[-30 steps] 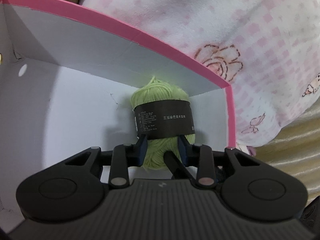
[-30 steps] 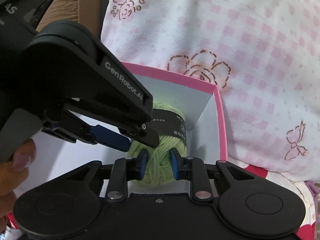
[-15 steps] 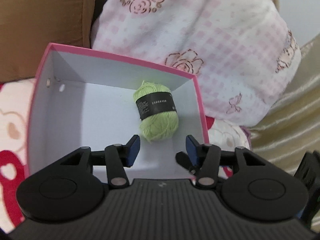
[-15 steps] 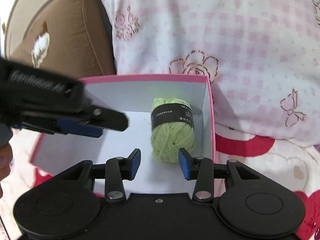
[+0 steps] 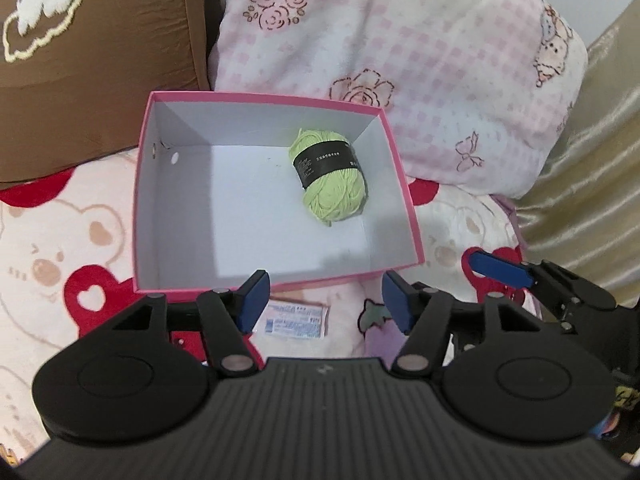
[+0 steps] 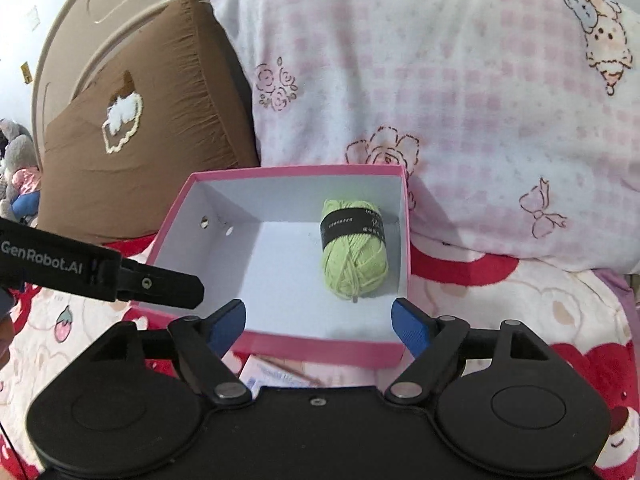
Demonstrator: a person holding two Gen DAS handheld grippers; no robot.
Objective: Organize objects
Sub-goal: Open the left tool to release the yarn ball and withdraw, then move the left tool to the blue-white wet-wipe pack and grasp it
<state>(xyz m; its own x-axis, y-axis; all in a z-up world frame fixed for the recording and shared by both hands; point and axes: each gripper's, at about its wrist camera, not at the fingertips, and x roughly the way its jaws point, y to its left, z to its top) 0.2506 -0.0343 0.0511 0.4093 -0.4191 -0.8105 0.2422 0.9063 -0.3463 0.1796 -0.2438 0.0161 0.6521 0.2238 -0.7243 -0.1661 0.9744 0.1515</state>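
Lying in the pink box's (image 5: 404, 184) far-right corner, the green yarn skein (image 5: 329, 175) runs far-to-near, its black band toward the far end. Both the left gripper (image 5: 324, 304) and right gripper (image 6: 319, 325) hover near the box's near edge, jaws opening, nothing between them.

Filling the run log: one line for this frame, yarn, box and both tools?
yarn: lying in pink box, right side | left tool: opening, nothing between | right tool: opening, nothing between
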